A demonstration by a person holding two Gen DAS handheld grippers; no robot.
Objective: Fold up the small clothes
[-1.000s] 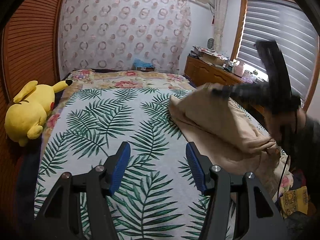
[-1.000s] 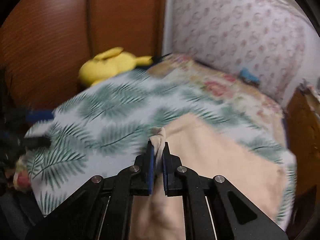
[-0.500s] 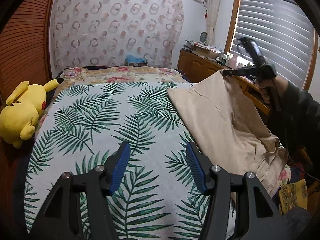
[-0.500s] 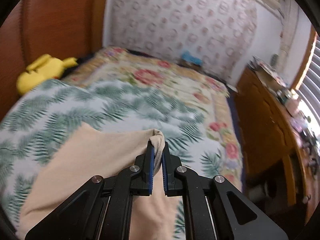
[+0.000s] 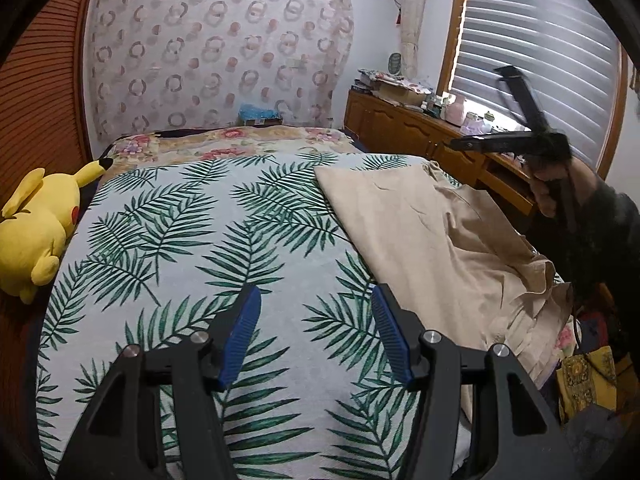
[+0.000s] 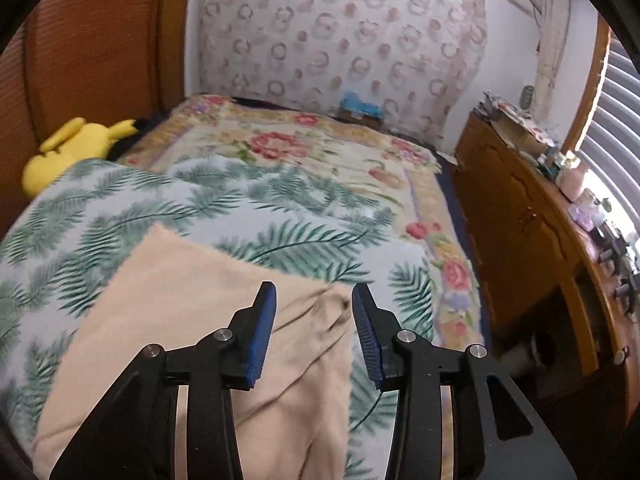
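1. The right tongs (image 6: pixel 314 300) have just been opening. Their blue pads stand apart, with a bunched corner of the beige garment (image 6: pixel 192 320) showing below the gap. The pads do not press on the cloth.
2. The left tongs (image 5: pixel 316 320) are about half open and hold nothing. They hang over the bed cover with green palm leaves (image 5: pixel 192 248).
3. The beige garment lies spread on the right side of the bed. Its far part is flat. Its near part is rumpled, and some of it hangs over the bed's edge.
4. In the left wrist view, the right tongs show as a black shape above the far corner of the garment, held by a person's hand (image 5: pixel 550 196) in a dark sleeve.
5. A yellow Pikachu plush toy (image 5: pixel 36 228) lies at the left edge of the bed, beside a brown slatted wall.
6. A flowered blanket (image 6: pixel 288 152) covers the far end of the bed.
7. A wooden dresser (image 6: pixel 520 216) with small things on top stands to the right, under a window with blinds (image 5: pixel 536 60).
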